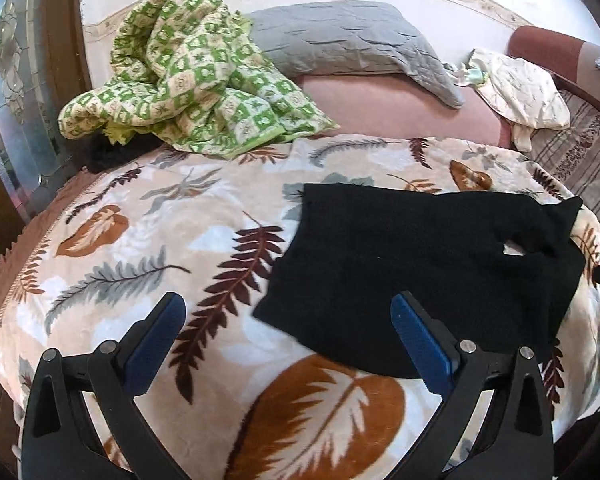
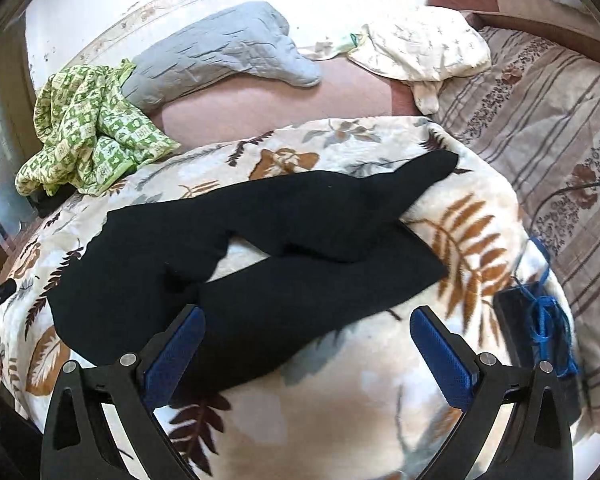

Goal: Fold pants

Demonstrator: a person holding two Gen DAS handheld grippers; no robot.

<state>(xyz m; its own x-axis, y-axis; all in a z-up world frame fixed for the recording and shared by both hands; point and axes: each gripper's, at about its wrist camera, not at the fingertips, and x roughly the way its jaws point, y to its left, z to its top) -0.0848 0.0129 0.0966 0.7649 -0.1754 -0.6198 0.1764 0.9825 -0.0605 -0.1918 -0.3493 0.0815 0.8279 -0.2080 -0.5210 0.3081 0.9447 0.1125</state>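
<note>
Both tools (image 1: pixel 288 316) (image 2: pixel 308 330) hang released above black pants (image 2: pixel 236 248), legs crossed on leaf-print blanket (image 2: pixel 340 380).

Your pants (image 2: pixel 260 264) are black, soft knit-looking fabric, lying flat on the leaf-print blanket (image 2: pixel 380 380). They aren't folded: from the right wrist view you see both legs spread out, running to the right, with a wedge of blanket showing between them near the crotch. The far leg crosses over the near one toward the cuffs, its end tapering to a point. From the left wrist view the pants (image 1: pixel 420 272) show a straight waist edge on the left.
</note>
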